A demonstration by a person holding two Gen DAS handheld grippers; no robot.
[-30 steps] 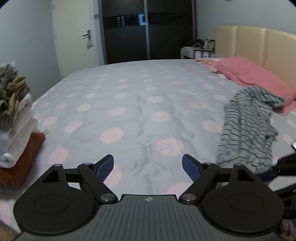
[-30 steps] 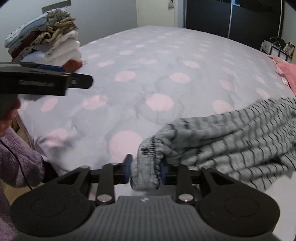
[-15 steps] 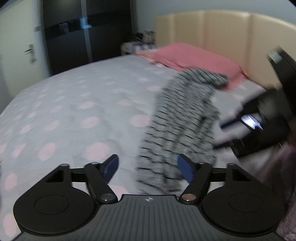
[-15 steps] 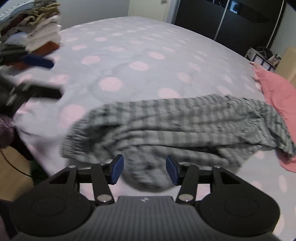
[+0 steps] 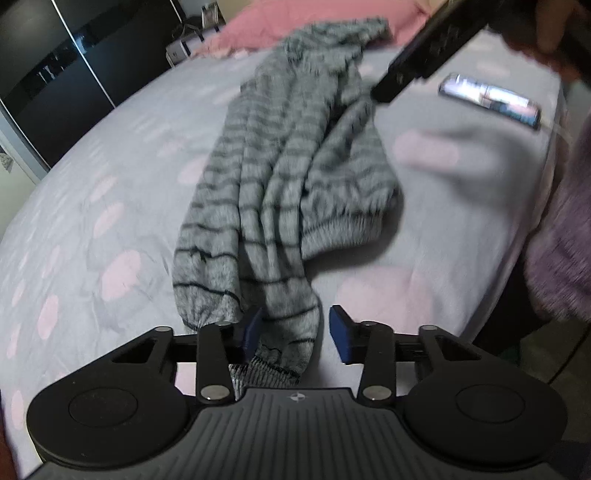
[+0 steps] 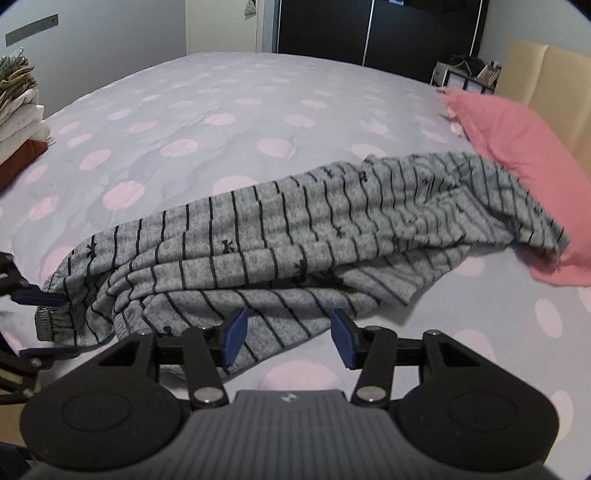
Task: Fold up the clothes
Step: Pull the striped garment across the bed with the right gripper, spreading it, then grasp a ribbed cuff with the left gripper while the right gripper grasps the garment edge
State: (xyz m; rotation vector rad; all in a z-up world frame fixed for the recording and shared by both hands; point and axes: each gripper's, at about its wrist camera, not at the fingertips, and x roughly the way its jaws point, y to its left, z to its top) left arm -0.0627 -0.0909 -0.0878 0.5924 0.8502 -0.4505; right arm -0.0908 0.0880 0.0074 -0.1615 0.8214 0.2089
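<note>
Grey striped trousers (image 6: 295, 236) lie stretched across the dotted bedspread (image 6: 221, 92), one end draped on the pink pillow (image 6: 517, 147). In the left wrist view one leg cuff (image 5: 284, 332) lies between the blue pads of my left gripper (image 5: 295, 330). Its jaws are closing: the left pad touches the cloth and a gap remains at the right pad. My right gripper (image 6: 288, 334) stands open over the garment's near edge, with a fold of fabric by its left pad and nothing pinched. The left gripper's fingertips (image 6: 37, 299) show at that view's left edge.
A stack of folded clothes (image 6: 18, 110) sits at the bed's far left corner. A lit phone (image 5: 491, 99) lies near the bed edge. A purple sleeve (image 5: 565, 240) is at the right. A dark wardrobe (image 6: 369, 29) and a beige headboard (image 6: 546, 81) stand behind.
My left gripper swung right and down from bare bedspread onto the trouser cuff, its jaws narrowing. My right gripper let go of the cuff it held and moved right along the garment.
</note>
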